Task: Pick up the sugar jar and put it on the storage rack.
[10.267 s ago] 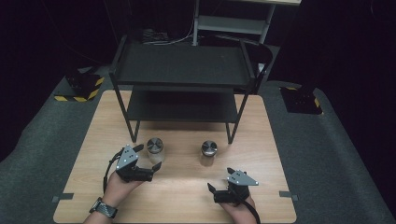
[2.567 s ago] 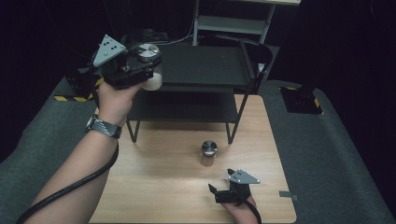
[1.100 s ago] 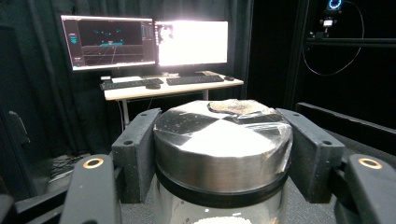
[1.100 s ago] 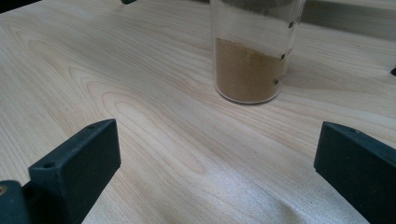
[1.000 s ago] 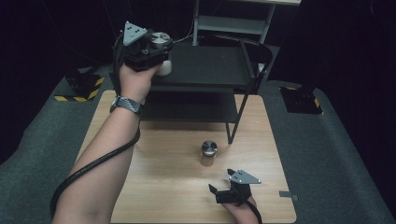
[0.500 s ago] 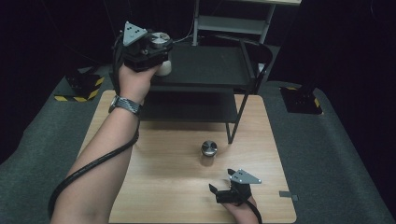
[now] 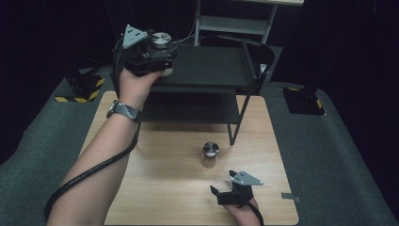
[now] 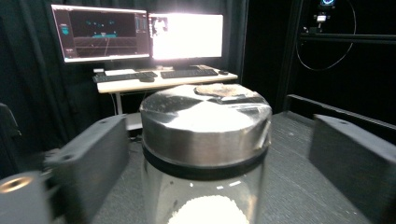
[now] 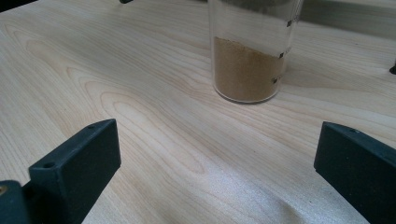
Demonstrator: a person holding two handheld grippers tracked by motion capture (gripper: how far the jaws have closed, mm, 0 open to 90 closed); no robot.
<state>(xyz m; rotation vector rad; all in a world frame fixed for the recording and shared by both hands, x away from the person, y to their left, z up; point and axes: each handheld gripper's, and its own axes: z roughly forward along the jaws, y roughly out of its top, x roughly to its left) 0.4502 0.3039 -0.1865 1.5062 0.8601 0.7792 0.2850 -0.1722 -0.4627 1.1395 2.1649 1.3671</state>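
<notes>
At the left, our left gripper is raised over the back-left corner of the black shelf rack, with the jar of white powder standing between its jaws. In the left gripper view the jaws stand apart on either side of the jar, with a gap showing at each side, so we judge the jar is resting on the top shelf and the grip is loose, not clamped. The placement looks done or nearly so.

Further right, the second jar, with brown powder, stands on the bench just in front of the rack's leg. Our right gripper rests low on the bench near it, jaws wide apart and pointed at it, ready for the next pick.
</notes>
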